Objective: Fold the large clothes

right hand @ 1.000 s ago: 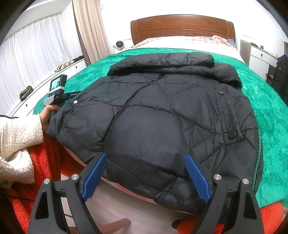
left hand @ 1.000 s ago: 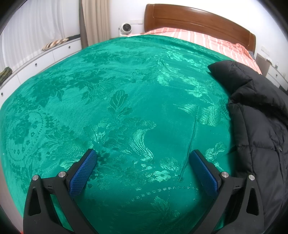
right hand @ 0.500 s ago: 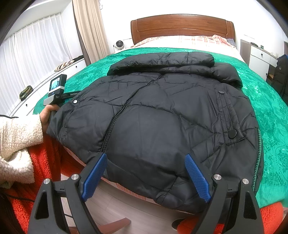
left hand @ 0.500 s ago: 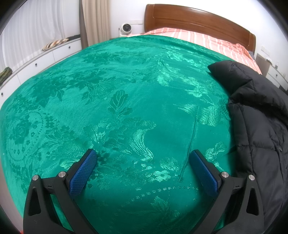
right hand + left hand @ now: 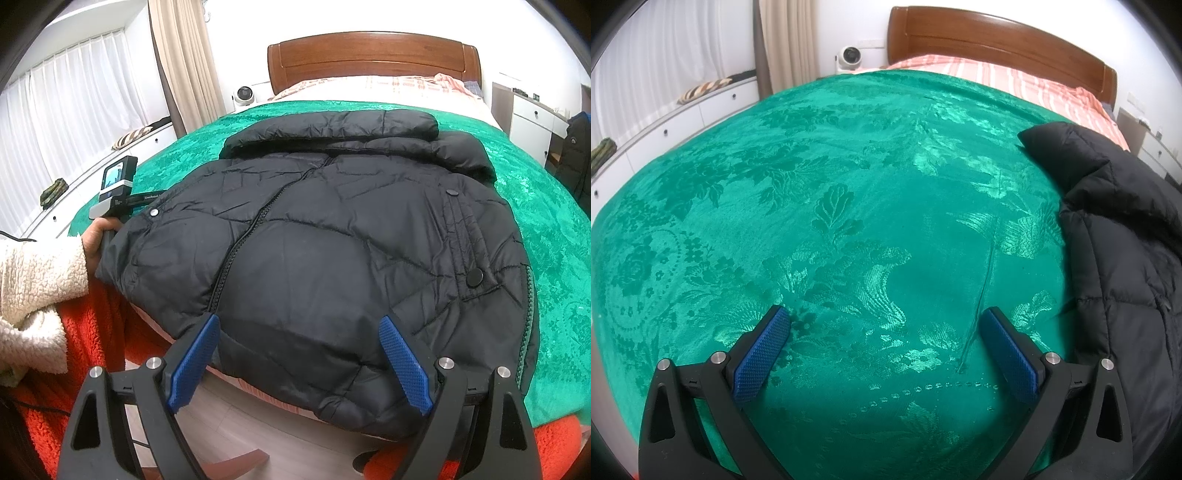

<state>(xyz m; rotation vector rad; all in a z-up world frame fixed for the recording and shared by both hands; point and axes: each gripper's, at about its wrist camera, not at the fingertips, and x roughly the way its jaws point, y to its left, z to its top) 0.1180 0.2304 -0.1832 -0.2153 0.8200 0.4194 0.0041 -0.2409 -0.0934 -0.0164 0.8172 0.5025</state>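
Black puffer jacket (image 5: 332, 258) spread flat, zipped, unfolded at bed (image 5: 812, 221) foot edge; left gripper (image 5: 886, 350) and right gripper (image 5: 299, 358) both agape, empty, every fold pending.

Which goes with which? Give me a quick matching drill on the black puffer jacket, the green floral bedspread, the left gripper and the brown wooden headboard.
Things:
1. black puffer jacket
2. green floral bedspread
3. left gripper
4. brown wooden headboard

States:
A. open above bare cover
B. far end of the bed
C. zipped, hem overhanging the near edge
D. spread under the garment

Pairs: 1-C, 2-D, 3-A, 4-B
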